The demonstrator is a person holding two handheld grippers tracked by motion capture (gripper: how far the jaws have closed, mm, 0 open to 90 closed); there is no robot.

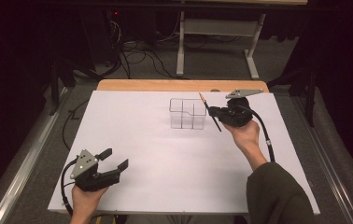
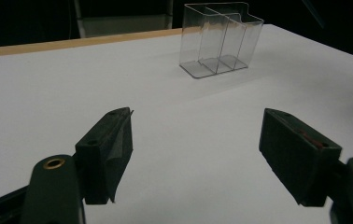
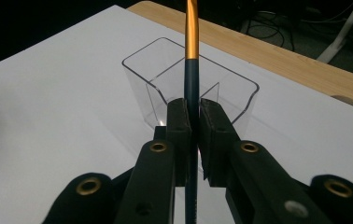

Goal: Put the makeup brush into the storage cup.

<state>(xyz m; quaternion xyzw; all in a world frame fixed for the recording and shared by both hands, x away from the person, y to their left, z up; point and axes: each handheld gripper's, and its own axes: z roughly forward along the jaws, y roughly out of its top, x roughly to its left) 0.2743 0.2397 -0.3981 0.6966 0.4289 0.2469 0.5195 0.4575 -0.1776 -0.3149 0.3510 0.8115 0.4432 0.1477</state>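
While the left gripper gapes released, the right gripper clenches a pencil beside a clear organizer.

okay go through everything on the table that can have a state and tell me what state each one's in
Clear plastic divided organiser: upright on the white table cover, compartments empty.
Thin dark brush with orange band: clamped in the right gripper, held tilted beside the organiser.
Right gripper: shut on the brush.
Left gripper: open, holding nothing, above the table.
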